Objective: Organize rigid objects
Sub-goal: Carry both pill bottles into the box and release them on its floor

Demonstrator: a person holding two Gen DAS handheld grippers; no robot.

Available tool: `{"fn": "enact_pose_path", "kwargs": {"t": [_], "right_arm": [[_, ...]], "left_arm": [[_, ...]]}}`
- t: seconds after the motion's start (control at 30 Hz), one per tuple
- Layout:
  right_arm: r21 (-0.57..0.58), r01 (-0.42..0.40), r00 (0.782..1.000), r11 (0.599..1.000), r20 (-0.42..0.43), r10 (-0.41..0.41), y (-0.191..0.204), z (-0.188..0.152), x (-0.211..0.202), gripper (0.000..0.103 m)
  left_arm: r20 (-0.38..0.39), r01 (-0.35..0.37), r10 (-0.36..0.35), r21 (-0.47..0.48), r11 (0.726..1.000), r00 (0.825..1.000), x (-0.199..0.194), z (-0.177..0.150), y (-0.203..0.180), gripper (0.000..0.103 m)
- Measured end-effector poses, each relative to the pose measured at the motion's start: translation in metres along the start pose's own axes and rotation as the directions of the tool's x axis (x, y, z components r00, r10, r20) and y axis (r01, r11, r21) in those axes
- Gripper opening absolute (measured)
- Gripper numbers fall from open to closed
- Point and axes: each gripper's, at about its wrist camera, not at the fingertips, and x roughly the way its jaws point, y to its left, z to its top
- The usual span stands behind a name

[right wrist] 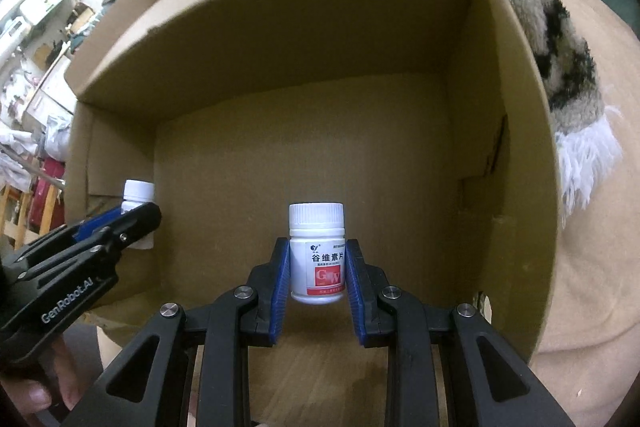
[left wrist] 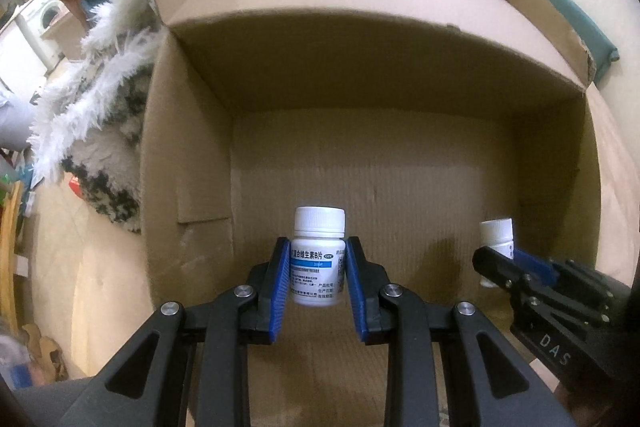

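Inside the cardboard box (right wrist: 280, 99), the red-labelled bottle (right wrist: 317, 259) reads "谷维素片" and "GW"; the blue-labelled bottle (left wrist: 319, 259) reads "复合维生素B片". Gripper bodies beside them carry "GenRobot.AI" and "DAS".

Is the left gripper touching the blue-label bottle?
Touching. The left wrist view shows the left gripper with both blue pads pressed against the blue-label bottle.

Floor: pale beige surface (left wrist: 92, 291) spreading out all round.
Rug: shaggy white and black-flecked throw (left wrist: 100, 131) with a long fringe, lying on it.
Far corner: white washing machine (left wrist: 46, 15) by a pale wall.
Clutter: shelves crowded with odds and ends (right wrist: 36, 39), blurred.
Light: warm, indoor, dim.
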Motion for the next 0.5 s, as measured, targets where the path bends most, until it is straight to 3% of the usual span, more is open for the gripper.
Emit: {"fn": "enact_pose_path", "kwargs": {"t": [0.5], "right_arm": [[0.039,-0.032,1.000,0.999,-0.001,0.032,-0.0100,0.0026,0.0020,0.028]], "left_arm": [[-0.007,-0.023,0.023,0.003,1.000,1.000,0.0092,-0.0037,-0.0080,0.025]]}}
